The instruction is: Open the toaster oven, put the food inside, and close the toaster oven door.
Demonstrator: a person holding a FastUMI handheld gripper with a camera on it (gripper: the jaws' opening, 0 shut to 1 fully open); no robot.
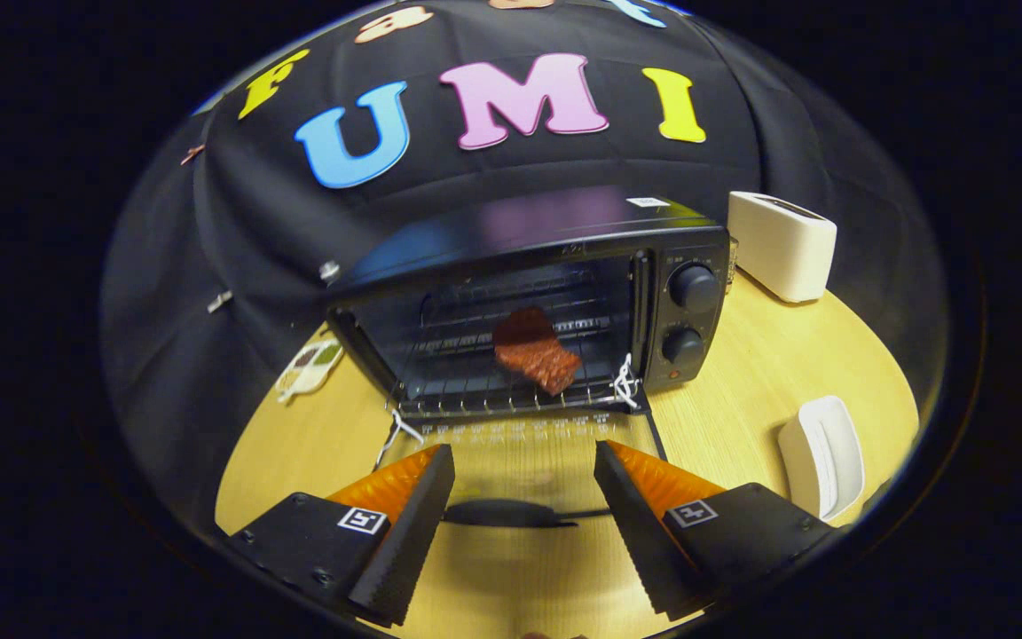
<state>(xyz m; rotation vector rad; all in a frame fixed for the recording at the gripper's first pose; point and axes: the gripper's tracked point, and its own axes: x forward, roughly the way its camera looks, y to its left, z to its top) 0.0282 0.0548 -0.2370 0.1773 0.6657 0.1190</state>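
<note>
So the fingers (524,484) are spread wide with nothing between them, hanging just above the dropped glass door (529,444) of the toaster oven (555,302). The food (535,352), a reddish slab, sits on the rack (511,395) straight beyond the fingers. Looks like closing is what's left. I'd get under the door's dark handle (511,512), between the fingers, lift smoothly, and mind the white strings (624,383) at the hinges.
</note>
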